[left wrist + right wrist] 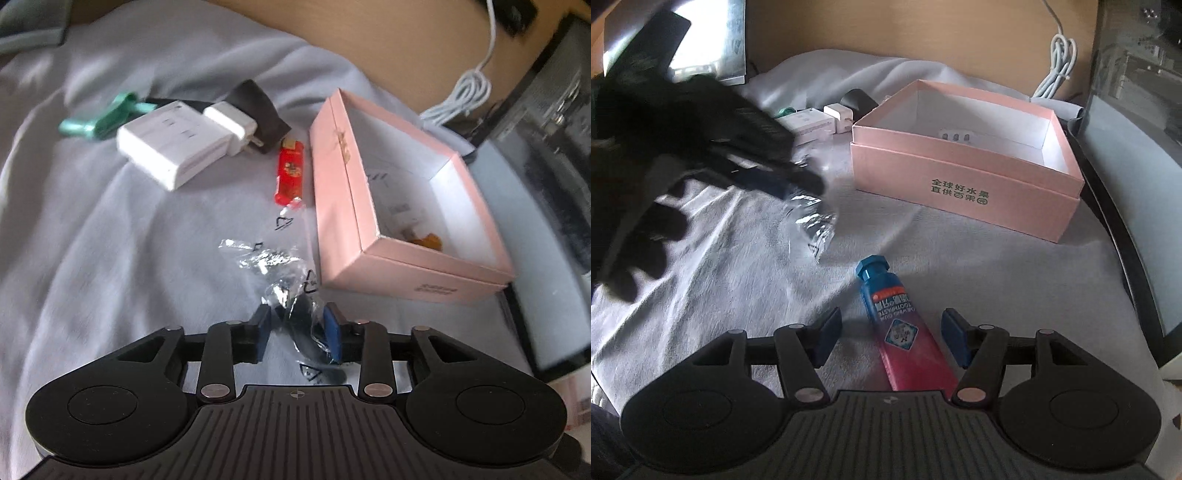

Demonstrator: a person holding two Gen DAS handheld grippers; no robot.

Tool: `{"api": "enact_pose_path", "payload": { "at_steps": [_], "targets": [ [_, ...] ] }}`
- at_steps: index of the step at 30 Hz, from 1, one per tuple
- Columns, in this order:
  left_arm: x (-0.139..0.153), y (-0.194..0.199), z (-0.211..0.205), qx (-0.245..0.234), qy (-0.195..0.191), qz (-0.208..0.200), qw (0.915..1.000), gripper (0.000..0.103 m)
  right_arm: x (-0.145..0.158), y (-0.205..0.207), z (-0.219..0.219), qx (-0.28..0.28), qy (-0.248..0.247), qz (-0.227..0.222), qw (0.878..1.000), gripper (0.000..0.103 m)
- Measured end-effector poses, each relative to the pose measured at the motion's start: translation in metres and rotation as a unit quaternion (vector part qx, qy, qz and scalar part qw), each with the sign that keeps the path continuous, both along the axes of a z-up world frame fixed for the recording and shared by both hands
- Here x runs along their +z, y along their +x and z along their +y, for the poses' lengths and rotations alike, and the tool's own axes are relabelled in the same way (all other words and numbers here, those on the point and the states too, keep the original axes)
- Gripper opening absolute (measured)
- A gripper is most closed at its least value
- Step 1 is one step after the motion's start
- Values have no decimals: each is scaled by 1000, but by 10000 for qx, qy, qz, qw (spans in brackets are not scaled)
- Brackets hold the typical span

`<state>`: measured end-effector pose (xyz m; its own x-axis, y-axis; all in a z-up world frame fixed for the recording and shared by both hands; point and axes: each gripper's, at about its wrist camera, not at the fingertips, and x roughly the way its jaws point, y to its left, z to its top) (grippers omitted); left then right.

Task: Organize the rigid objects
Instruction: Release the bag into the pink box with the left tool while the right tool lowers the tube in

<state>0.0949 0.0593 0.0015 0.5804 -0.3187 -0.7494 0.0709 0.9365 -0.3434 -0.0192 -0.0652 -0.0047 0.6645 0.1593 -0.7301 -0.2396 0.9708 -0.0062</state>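
An open pink box [402,206] lies on the grey cloth; it also shows in the right wrist view [964,192]. My left gripper [299,336] has its jaws around a clear plastic bag [284,280] with a black item inside; the bag also shows in the right wrist view [812,221]. My right gripper [890,339] is open, with a blue-and-pink toothpaste tube [901,325] lying between its fingers. A red lighter [290,170], white chargers [173,144], a black adapter [258,110] and a green clip [103,118] lie beyond.
A white coiled cable [461,96] rests by the wooden board behind the box. A dark-framed panel [1126,192] runs along the right. The left gripper and gloved hand [683,147] fill the left of the right wrist view.
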Motion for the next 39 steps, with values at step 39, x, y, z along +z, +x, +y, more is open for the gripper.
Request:
{"api": "enact_pose_path", "payload": {
  "at_steps": [39],
  "targets": [
    [113,47,-51,-1571,-70,-1524,9757,27,103,-37,-41,-499,527,-1109,9912,29]
  ]
}}
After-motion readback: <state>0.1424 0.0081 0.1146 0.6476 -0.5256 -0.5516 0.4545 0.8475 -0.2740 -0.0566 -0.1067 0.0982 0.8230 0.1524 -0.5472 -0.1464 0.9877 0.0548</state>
